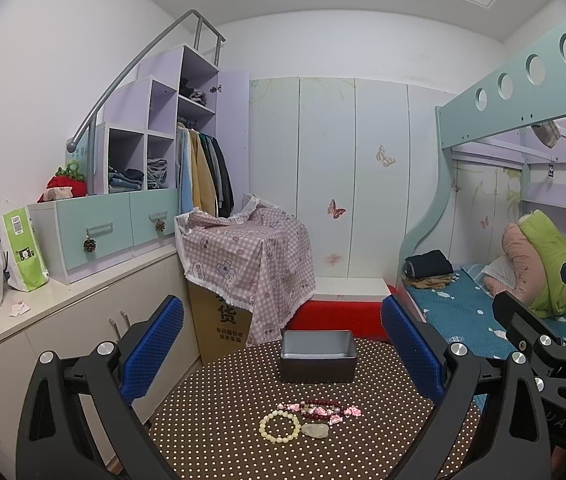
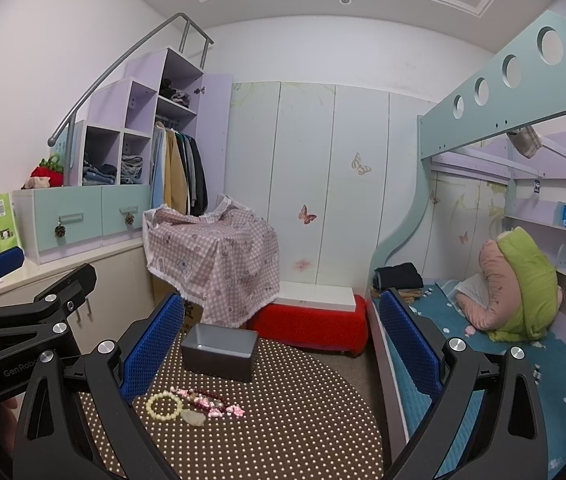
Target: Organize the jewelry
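Note:
A round table with a brown dotted cloth [image 1: 223,432] [image 2: 303,420] holds the jewelry: a cream bead bracelet [image 1: 280,426] [image 2: 164,401], a pale stone pendant [image 1: 315,430] [image 2: 194,418], a dark red bead bracelet [image 1: 320,406] [image 2: 205,395] and a pink flower strand [image 1: 337,414] [image 2: 225,407]. An empty grey box [image 1: 317,356] [image 2: 219,352] stands behind them. My left gripper [image 1: 283,352] is open and empty above the jewelry. My right gripper [image 2: 281,344] is open and empty, to the right of the jewelry. Each gripper also shows at the edge of the other's view.
A checked cloth covers a box [image 1: 247,256] beyond the table. A red stool [image 1: 339,316] stands behind. A bunk bed with blue sheet [image 1: 467,308] lies to the right. A cabinet counter [image 1: 23,316] with bags runs along the left.

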